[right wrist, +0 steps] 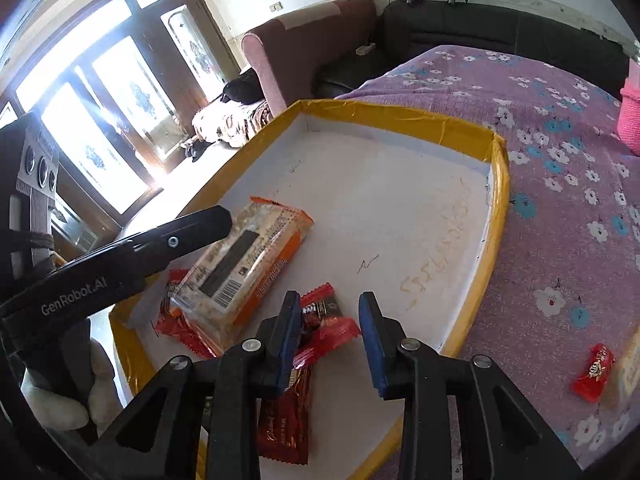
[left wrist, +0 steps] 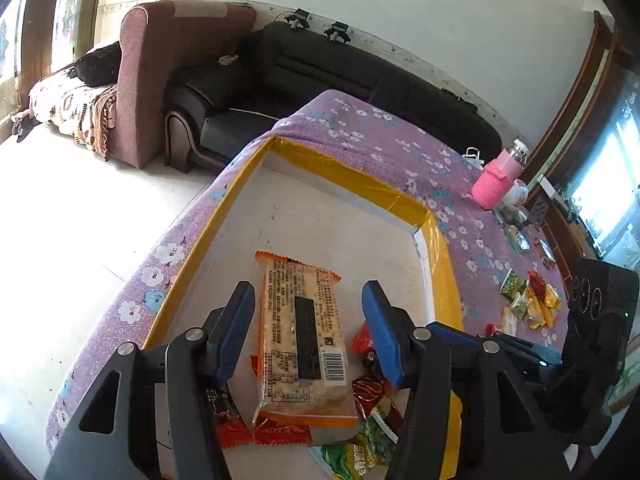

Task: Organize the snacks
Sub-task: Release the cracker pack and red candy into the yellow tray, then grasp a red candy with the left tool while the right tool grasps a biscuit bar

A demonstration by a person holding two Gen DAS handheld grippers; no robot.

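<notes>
A white tray with a yellow taped rim (left wrist: 352,176) (right wrist: 400,114) sits on the purple flowered cloth. An orange-edged cracker pack (left wrist: 300,340) (right wrist: 244,264) lies flat in it, on top of small red packets (right wrist: 172,320). My left gripper (left wrist: 309,287) straddles the pack with a gap at both blue pads, so it is open. My right gripper (right wrist: 330,297) stands open over a red candy wrapper (right wrist: 328,328) that lies in the tray near the left pad (right wrist: 290,336). A dark red bar (right wrist: 284,424) lies under that gripper.
A green packet (left wrist: 360,448) lies at the tray's near edge. Several loose snacks (left wrist: 528,300) and a red packet (right wrist: 592,372) lie on the cloth to the right of the tray. A pink-sleeved bottle (left wrist: 494,184) stands further back. Sofas line the wall.
</notes>
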